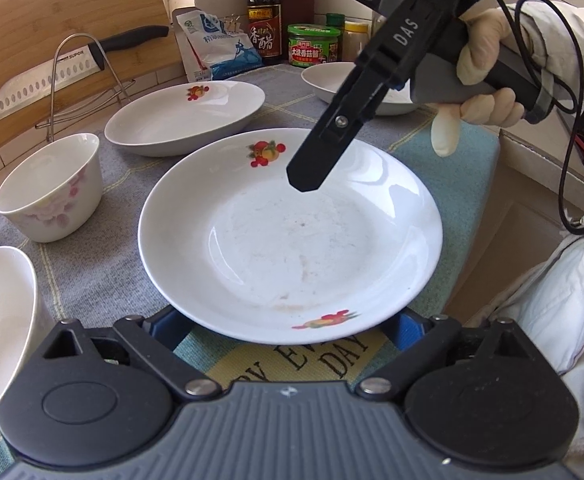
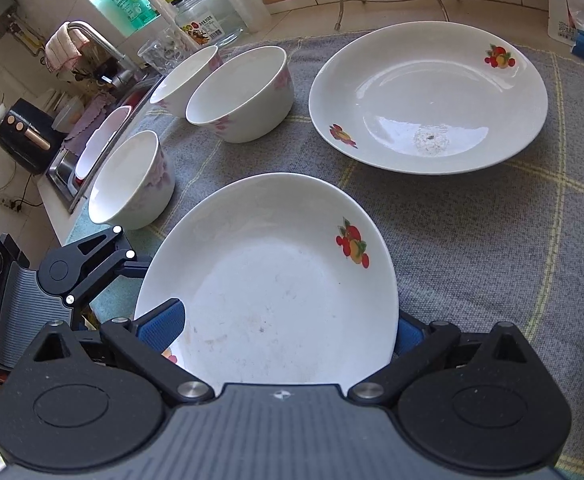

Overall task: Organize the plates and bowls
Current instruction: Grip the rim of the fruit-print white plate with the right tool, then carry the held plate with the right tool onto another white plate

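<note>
A white plate with fruit prints (image 1: pixel 288 240) lies on the grey cloth, close in front of my left gripper (image 1: pixel 288 324), whose blue fingers spread wide under the plate's near rim. My right gripper (image 1: pixel 303 178) hovers over the plate's far part, its fingers one behind the other. In the right wrist view the same plate (image 2: pixel 276 280) sits between my right gripper's (image 2: pixel 288 324) open blue fingers (image 2: pixel 164 322). A second fruit plate (image 1: pixel 184 118) (image 2: pixel 427 96) lies beyond. A third plate (image 1: pixel 355 86) is at the back right. Three white flowered bowls (image 2: pixel 240 96) (image 2: pixel 132 182) (image 2: pixel 184 78) stand at the left.
A knife (image 1: pixel 48 76) rests on a wire rack against a wooden board. A salt bag (image 1: pixel 220 44), a vinegar bottle (image 1: pixel 264 12) and jars (image 1: pixel 313 46) stand at the back. A sink (image 2: pixel 88 140) lies left of the cloth. The counter edge drops off at the right (image 1: pixel 531 184).
</note>
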Action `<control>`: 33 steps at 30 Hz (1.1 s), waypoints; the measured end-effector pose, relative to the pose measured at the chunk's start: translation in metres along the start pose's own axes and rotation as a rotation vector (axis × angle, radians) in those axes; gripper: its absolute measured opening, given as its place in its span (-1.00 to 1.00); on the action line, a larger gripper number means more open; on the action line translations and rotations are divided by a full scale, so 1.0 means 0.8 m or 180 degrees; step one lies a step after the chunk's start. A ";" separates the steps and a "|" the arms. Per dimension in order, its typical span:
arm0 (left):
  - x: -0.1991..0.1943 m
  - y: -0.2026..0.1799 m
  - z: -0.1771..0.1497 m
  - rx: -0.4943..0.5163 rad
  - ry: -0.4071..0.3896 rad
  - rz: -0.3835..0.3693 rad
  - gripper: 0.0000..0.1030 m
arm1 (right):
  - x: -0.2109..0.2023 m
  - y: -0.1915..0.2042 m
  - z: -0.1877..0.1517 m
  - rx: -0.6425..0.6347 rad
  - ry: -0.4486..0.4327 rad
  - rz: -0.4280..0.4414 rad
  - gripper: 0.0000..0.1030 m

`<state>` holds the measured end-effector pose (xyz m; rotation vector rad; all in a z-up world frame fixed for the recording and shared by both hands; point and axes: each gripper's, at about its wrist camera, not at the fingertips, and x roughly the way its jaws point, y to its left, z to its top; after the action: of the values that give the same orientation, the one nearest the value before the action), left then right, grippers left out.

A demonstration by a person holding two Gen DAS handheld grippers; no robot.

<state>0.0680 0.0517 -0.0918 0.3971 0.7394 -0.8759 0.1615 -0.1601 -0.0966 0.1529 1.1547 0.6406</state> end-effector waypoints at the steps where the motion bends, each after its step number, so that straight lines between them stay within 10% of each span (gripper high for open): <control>1: 0.000 0.000 0.000 0.0005 0.0005 -0.0003 0.88 | 0.001 -0.001 0.003 0.0002 0.0022 0.0013 1.00; 33: -0.001 0.001 0.016 0.0077 0.0090 -0.0111 0.88 | -0.004 -0.006 0.017 0.0061 0.0126 0.0106 1.00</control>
<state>0.0736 0.0452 -0.0824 0.4199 0.7642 -0.9144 0.1746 -0.1631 -0.0906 0.1767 1.1987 0.6647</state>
